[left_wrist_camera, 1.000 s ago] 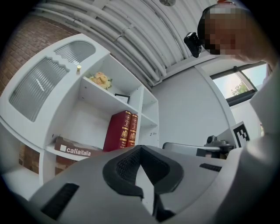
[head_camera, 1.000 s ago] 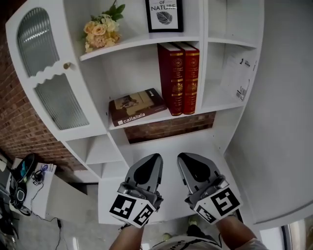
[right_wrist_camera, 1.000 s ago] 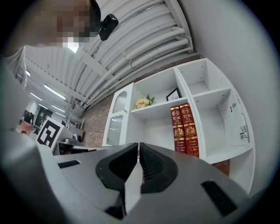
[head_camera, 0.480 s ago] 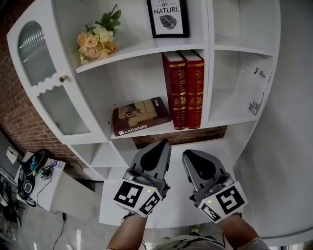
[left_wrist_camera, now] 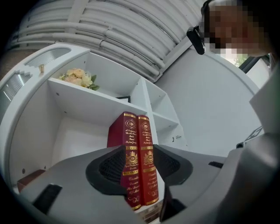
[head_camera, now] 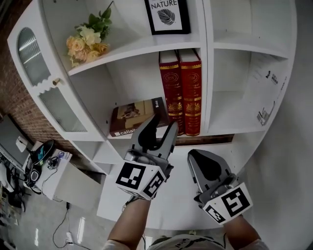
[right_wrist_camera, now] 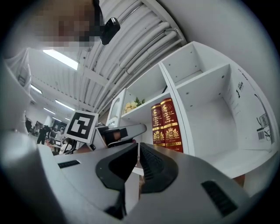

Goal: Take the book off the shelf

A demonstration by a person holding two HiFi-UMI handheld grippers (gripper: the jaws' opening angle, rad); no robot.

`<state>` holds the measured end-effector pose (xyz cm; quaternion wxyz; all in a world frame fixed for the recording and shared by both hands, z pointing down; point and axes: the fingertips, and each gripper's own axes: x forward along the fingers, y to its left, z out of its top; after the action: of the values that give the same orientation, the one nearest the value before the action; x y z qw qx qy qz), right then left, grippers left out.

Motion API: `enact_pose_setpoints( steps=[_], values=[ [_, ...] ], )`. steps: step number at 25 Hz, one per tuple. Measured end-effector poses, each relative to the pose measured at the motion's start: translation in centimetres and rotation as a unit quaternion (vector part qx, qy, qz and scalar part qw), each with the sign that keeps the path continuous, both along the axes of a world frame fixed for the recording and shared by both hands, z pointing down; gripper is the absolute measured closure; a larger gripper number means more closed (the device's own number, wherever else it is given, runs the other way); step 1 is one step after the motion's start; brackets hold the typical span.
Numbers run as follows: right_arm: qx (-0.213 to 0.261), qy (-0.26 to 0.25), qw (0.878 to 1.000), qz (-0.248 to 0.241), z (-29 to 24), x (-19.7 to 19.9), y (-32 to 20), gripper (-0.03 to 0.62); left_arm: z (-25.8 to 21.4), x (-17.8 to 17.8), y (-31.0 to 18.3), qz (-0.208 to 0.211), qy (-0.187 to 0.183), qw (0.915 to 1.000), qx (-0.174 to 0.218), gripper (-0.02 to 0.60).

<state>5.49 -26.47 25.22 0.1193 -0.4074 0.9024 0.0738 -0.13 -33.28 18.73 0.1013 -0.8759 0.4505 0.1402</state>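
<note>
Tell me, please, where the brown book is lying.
Head view: the brown book lies flat on the middle shelf, left of the two upright red books.

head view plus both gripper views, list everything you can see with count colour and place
white shelf unit: 1, white, fills the view
dark red hardback books with gold lettering: 2, dark red, upright side by side on the middle shelf
brown hardback book: 1, brown, flat, left of the red pair
bunch of cream and peach flowers: 1, cream and peach, upper shelf, left
black-framed leaf print: 1, black and white, upper shelf
ribbed-glass cabinet door: 1, white, unit's left side
red brick wall: 1, red, behind the unit
left gripper: 1, grey, jaws apart, just been opening, red books in line with the gap, nothing gripped
right gripper: 1, grey, lower, jaws together, empty
</note>
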Motion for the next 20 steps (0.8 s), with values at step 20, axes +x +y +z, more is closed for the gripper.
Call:
enact_pose_setpoints(
  steps=[20],
  values=[
    [-0.003,0.0,1.0,0.023,0.4,0.9,-2.1,0.576,0.9,-0.7,-8.2,-0.011,-0.008,0.9997,-0.018,0.331]
  ],
)
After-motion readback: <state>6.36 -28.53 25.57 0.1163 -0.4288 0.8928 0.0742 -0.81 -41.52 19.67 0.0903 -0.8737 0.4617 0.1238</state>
